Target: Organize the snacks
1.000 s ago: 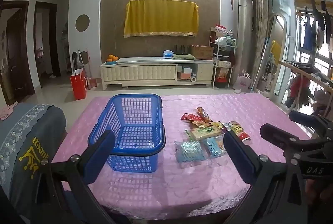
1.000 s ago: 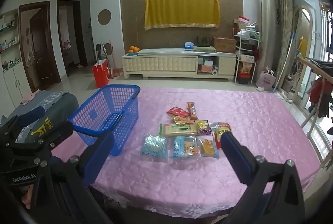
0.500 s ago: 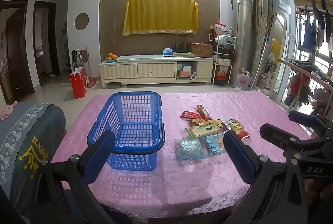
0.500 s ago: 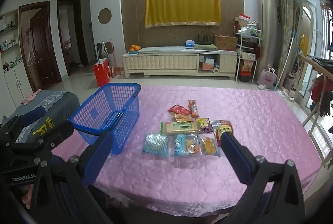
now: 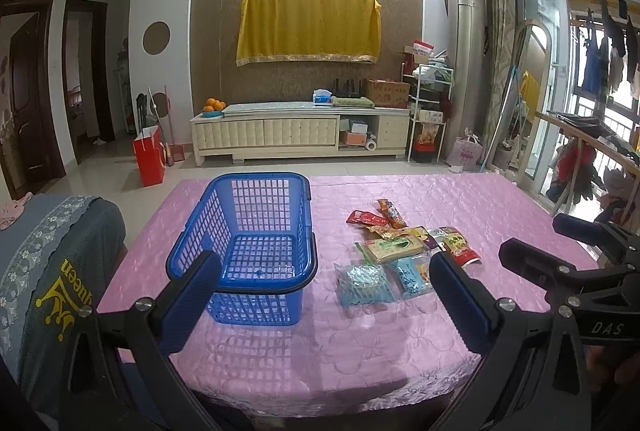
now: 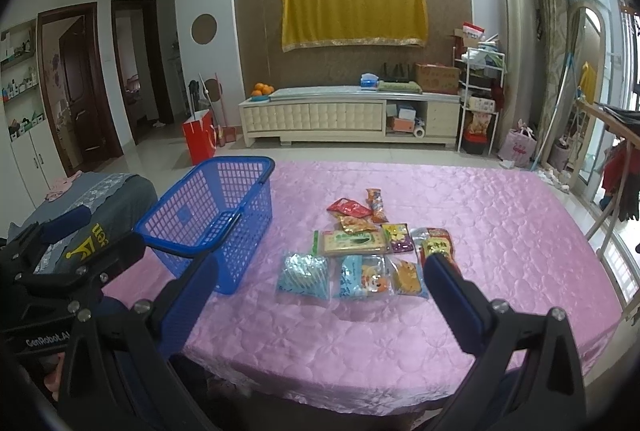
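Note:
An empty blue plastic basket (image 5: 256,243) (image 6: 216,215) stands on the pink table (image 5: 360,343) (image 6: 500,231), left of a cluster of several snack packets (image 5: 400,251) (image 6: 368,255). A pale blue packet (image 5: 362,285) (image 6: 303,275) lies nearest. My left gripper (image 5: 324,295) is open and empty, held above the table's near edge, in front of the basket. My right gripper (image 6: 320,295) is open and empty, in front of the snacks. Each gripper shows at the edge of the other's view.
A chair with a grey cover (image 5: 48,271) (image 6: 92,207) stands at the table's left side. Beyond the table are a cream TV cabinet (image 5: 300,135), a red bag (image 5: 150,161) on the floor and a clothes rack (image 5: 580,151) on the right.
Both grippers have risen and drawn back slightly from the table; the basket and snacks look a little farther off. Both stay open, and nothing on the table has moved.

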The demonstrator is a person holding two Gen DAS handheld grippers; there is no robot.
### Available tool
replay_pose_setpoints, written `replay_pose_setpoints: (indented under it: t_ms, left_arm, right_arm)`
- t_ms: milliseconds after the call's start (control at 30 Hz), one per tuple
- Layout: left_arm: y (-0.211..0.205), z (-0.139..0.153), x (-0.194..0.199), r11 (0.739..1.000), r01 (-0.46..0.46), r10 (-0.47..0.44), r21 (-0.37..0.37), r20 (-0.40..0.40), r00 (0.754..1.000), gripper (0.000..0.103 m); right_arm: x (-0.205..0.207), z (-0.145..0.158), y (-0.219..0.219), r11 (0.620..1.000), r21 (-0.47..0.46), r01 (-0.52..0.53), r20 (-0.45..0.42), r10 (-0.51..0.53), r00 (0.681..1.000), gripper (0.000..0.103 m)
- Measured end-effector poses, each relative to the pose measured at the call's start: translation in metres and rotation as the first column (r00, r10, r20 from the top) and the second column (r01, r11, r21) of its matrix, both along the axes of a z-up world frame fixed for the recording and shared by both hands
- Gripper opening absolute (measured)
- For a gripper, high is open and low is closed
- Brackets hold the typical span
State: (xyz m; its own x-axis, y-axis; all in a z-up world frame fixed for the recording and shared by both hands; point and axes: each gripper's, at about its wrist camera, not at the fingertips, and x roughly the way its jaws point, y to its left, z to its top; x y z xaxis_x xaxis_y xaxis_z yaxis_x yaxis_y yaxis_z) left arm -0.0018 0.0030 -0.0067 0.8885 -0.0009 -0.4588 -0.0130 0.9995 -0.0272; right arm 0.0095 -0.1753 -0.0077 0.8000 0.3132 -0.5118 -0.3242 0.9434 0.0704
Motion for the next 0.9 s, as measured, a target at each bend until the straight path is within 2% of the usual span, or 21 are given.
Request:
replay_pose_setpoints:
  t_ms: [900]
  left_arm:
    - [-0.0003, -0.0080, 0.0023, 1.000, 0.001, -0.001, 0.003, -0.004, 1.000, 0.103]
  right_arm:
    - [0.0005, -0.0016, 0.0000, 1.000, 0.001, -0.004, -0.022, 0.004, 1.000, 0.103]
